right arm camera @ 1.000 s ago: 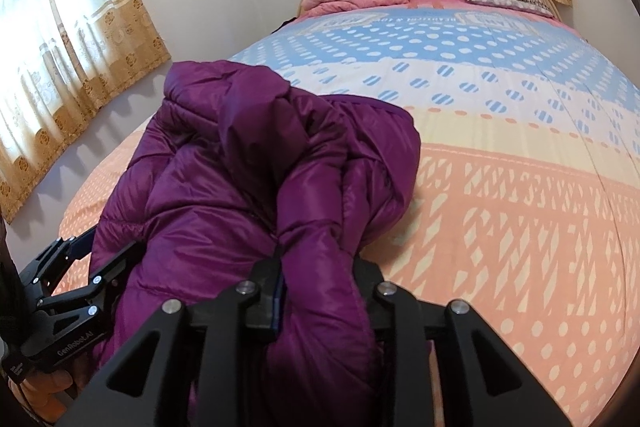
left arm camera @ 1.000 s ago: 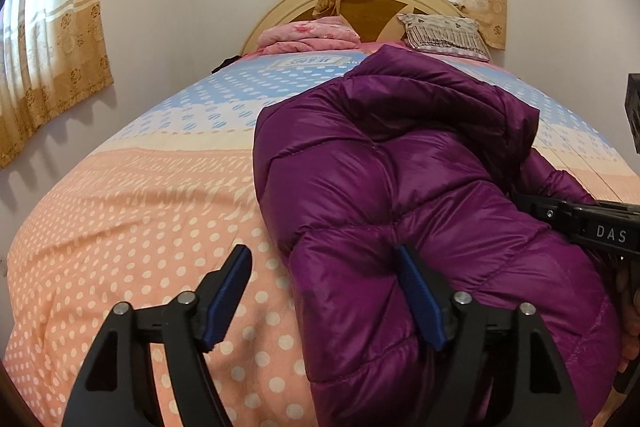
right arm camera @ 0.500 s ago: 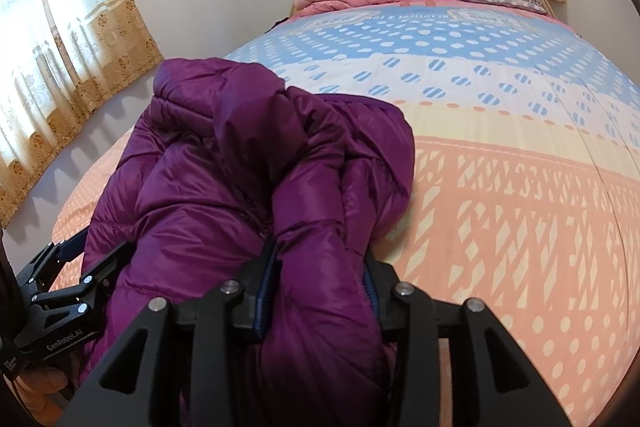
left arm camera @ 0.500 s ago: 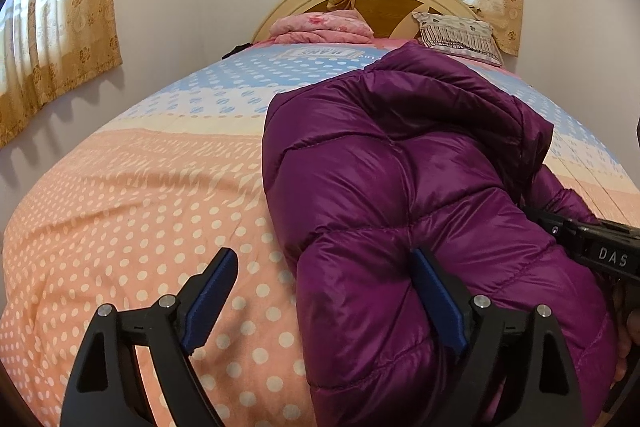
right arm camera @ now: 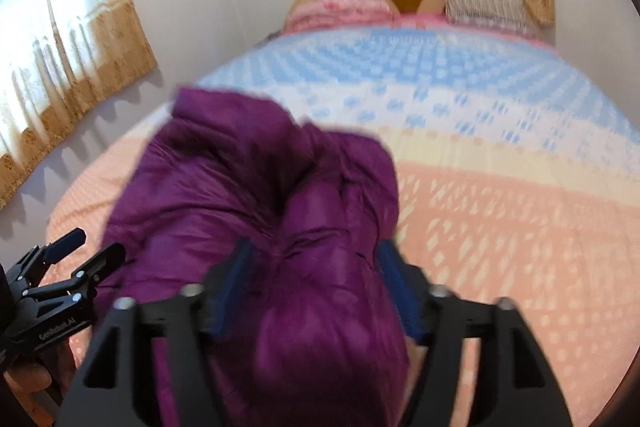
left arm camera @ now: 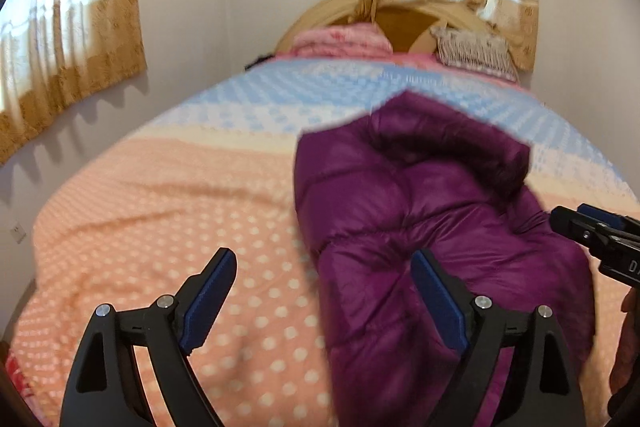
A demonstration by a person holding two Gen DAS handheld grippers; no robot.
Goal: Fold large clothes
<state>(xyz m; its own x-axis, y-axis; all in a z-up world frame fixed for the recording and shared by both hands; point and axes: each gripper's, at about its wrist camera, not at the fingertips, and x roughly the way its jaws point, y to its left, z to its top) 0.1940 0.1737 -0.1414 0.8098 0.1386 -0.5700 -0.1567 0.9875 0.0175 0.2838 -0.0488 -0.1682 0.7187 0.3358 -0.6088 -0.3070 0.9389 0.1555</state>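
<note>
A purple puffy down jacket point(left arm camera: 432, 227) lies bunched on the bed; it also shows in the right wrist view point(right arm camera: 256, 195). My left gripper point(left arm camera: 324, 291) is open, its jaws straddling the jacket's left edge, the right pad against the fabric. My right gripper point(right arm camera: 316, 287) has opened; a fold of the jacket lies loosely between its blue pads point(right arm camera: 236, 275). The right gripper shows at the right edge of the left wrist view point(left arm camera: 600, 239). The left gripper shows at the lower left of the right wrist view point(right arm camera: 64, 267). Both views are blurred.
The bed point(left arm camera: 160, 211) has a spotted cover, peach in front and blue behind. Pink folded bedding point(left arm camera: 340, 41) and a grey pillow point(left arm camera: 472, 55) lie at the wooden headboard. Curtains point(left arm camera: 68, 27) hang on the left wall and behind the bed.
My right gripper has opened from shut on the jacket fold. Both grippers have risen and pulled back a little; the jacket has settled lower on the bed.
</note>
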